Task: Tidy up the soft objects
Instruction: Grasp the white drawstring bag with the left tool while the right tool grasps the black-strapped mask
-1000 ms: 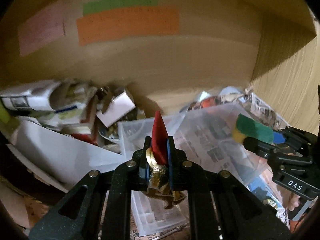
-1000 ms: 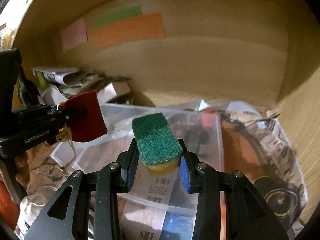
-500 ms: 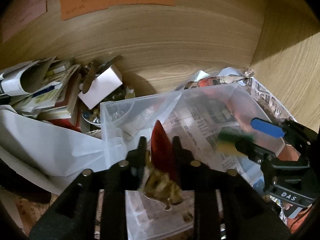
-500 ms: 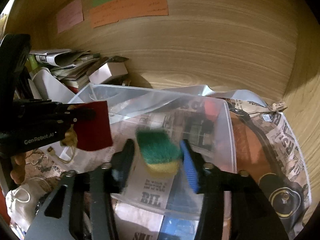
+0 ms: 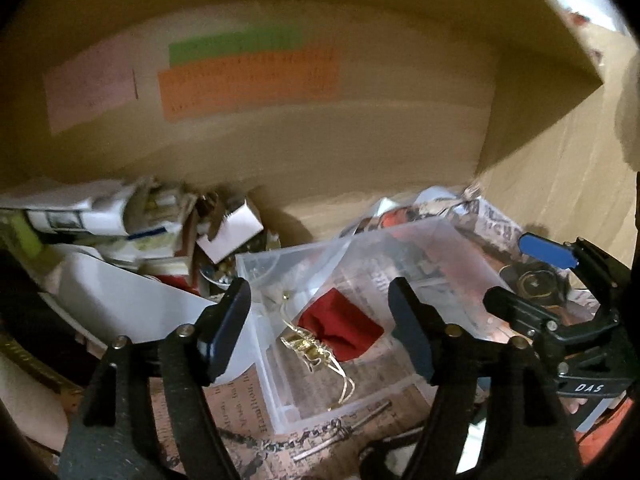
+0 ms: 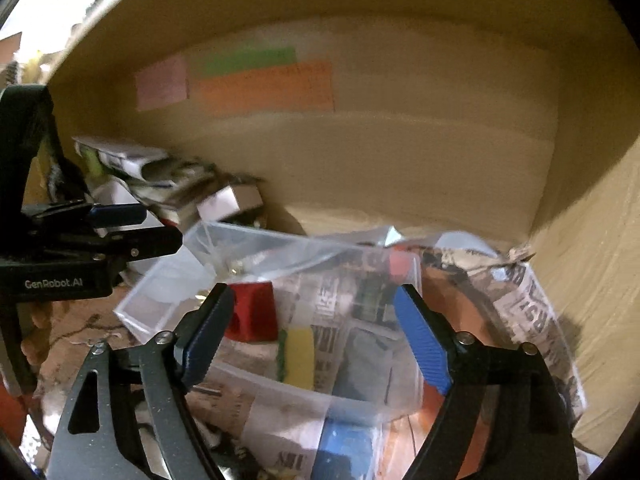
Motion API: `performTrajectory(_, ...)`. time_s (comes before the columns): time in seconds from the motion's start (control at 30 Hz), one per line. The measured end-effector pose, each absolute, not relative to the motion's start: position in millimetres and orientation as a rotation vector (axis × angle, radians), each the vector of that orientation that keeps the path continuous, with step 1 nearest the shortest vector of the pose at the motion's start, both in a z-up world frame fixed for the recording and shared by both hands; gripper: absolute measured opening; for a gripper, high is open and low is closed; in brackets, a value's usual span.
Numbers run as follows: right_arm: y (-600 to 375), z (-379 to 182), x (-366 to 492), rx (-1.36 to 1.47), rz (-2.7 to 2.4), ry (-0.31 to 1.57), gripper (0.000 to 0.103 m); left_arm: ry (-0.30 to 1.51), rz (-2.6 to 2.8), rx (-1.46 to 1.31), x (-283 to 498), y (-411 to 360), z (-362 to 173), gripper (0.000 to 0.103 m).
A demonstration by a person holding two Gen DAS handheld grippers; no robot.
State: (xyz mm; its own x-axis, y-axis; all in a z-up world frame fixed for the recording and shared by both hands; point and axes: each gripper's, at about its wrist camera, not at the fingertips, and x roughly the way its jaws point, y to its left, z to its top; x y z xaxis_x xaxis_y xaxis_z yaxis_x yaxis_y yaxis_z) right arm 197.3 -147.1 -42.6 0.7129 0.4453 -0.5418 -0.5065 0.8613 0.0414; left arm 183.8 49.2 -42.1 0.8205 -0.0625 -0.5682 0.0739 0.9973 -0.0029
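You have just let go with both hands: a second ago your left gripper point(image 5: 320, 320) was clamped on the red pouch point(image 5: 340, 334) and your right gripper point(image 6: 312, 328) on the sponge point(image 6: 298, 354), and now both sets of jaws are spreading with nothing between the pads. The pouch lies on the floor of the clear plastic bin point(image 5: 452, 236), its gold drawstring point(image 5: 316, 350) trailing toward the near wall. In the right wrist view the sponge sits on its edge in the same bin, yellow side facing you with a thin green strip on its left, just beside the pouch point(image 6: 254, 312). Judging by that, two soft items are now sorted into the bin and both of your hands are free for the next pick. Much of the rest is hard to read. The pile of papers and small boxes point(image 5: 132, 220) to the left of the bin is blurred, so you cannot tell whether anything soft remains in it. Your left jaw hides the pouch's near corner in the right view, and the sponge does not show at all in the left view. The writing on the coloured notes point(image 5: 248, 80) on the wooden back wall point(image 5: 360, 152) is illegible, and the newspaper point(image 6: 532, 312) under the bin is cut off at the edge.
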Motion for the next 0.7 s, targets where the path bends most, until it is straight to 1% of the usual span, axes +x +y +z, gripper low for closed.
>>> performTrajectory(0.03,-149.4,-38.2,191.9,-0.112,0.534,0.555,0.082,0.590,-0.076,0.022,178.3,48.1,-39.2,0.076)
performTrajectory(0.1,-152.2,-31.1,180.5,-0.112,0.544,0.528,0.083,0.557,-0.083,0.027,163.2,47.4,-33.1,0.083)
performTrajectory(0.2,-153.7,-24.9,161.9,-0.125,0.561,0.496,0.085,0.523,-0.085,0.030,143.3,46.8,-28.0,0.089)
performTrajectory(0.3,-153.0,-26.5,145.7,-0.141,0.579,0.485,0.088,0.519,-0.092,0.024,125.9,45.7,-29.7,0.091)
performTrajectory(0.37,-152.0,-30.0,135.5,-0.153,0.584,0.486,0.090,0.559,-0.078,0.003,116.4,43.9,-32.9,0.091)
performTrajectory(0.7,-148.5,-67.9,101.7,-0.184,0.564,0.554,0.090,0.628,-0.075,0.024,81.7,35.5,-69.1,0.093)
